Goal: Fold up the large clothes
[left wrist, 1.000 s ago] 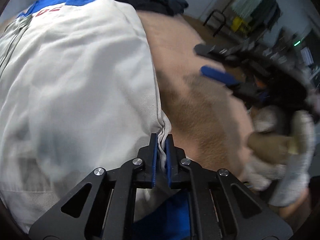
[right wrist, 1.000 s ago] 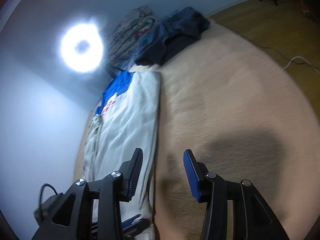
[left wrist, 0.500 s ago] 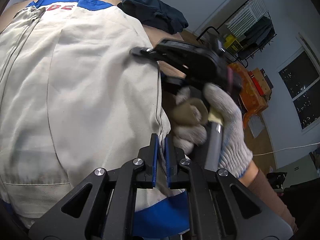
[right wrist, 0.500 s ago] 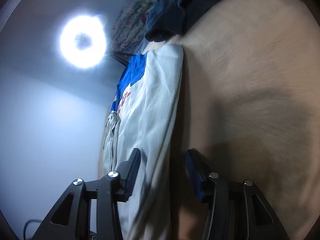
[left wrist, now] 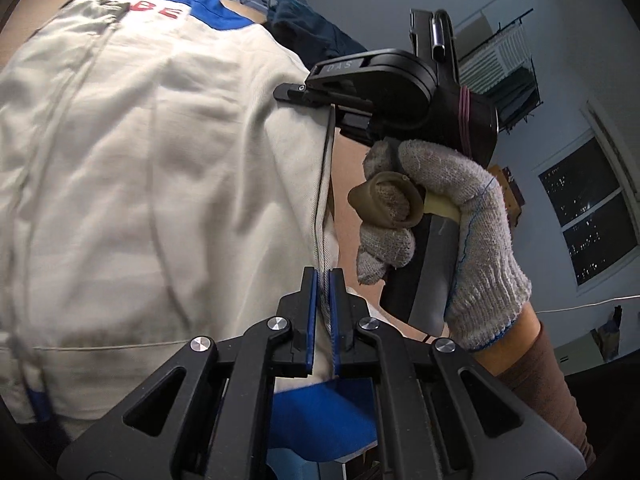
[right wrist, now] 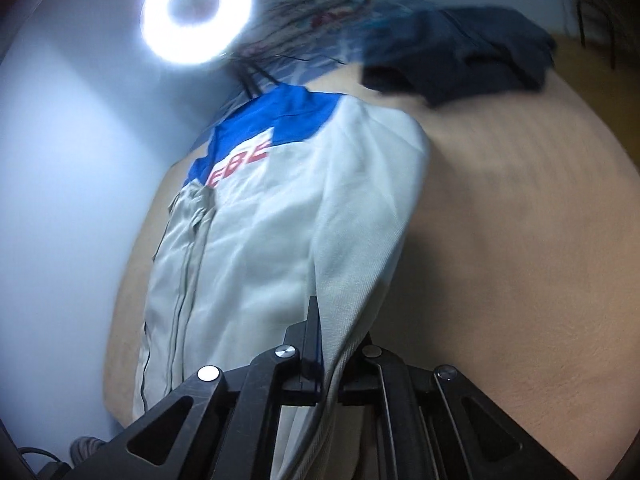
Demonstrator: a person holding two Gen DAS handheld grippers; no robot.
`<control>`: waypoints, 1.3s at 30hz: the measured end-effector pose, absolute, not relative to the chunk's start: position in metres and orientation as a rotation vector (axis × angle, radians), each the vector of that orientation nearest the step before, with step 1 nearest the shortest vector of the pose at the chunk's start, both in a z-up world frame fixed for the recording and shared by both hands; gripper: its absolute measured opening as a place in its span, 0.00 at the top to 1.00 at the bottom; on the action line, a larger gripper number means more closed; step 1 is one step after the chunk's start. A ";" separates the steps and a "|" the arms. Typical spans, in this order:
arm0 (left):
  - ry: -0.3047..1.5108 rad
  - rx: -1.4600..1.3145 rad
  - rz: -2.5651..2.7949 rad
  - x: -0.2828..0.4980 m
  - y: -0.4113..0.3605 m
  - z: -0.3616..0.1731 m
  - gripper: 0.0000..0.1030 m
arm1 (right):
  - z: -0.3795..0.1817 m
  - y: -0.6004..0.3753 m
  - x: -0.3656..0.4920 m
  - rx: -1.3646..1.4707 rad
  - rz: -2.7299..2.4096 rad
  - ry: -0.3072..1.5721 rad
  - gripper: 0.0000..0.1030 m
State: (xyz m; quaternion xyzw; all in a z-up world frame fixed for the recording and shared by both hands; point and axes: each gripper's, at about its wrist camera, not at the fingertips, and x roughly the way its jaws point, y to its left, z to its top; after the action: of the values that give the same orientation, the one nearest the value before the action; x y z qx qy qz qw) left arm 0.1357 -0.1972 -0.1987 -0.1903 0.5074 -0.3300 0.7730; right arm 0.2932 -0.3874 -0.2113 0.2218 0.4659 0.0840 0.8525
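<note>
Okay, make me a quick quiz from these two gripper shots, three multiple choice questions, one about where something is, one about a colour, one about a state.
1. Where does the dark clothing pile lie?
A. beyond the jacket's collar end, on the bed
B. under the left gripper
C. on the floor

2. What colour is the jacket's shoulder panel?
A. green
B. blue
C. yellow

3. How does the right gripper stand?
A. wide open above the bed
B. shut on nothing
C. shut on the jacket's edge

Answers: 1 A, it sits on the tan bed past the collar. 2 B, blue shows above the red letters. 3 C, its fingers have just closed and pinch the pale fabric, as does the left gripper.
</note>
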 end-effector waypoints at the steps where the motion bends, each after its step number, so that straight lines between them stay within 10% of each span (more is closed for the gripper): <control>1: 1.097 -0.422 -0.710 0.136 -0.190 -0.199 0.97 | -0.207 -0.378 0.294 0.441 0.179 0.978 0.98; 26: 1.045 -0.439 -0.523 0.119 -0.028 -0.184 0.99 | -0.262 -0.210 0.347 0.139 0.288 1.113 0.97; 31: 1.031 -0.341 -0.520 0.129 -0.015 -0.157 0.99 | -0.257 -0.228 0.338 0.269 0.453 1.137 0.62; 39: 1.008 -0.212 -0.539 0.176 -0.019 -0.144 0.99 | -0.206 -0.282 0.304 0.349 0.523 1.025 0.53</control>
State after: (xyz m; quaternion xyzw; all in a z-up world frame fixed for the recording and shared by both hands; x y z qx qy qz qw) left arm 0.1762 -0.0185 -0.1442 -0.1001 0.4760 -0.2545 0.8358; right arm 0.3037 -0.2820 -0.2057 0.1643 0.4821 0.2459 0.8247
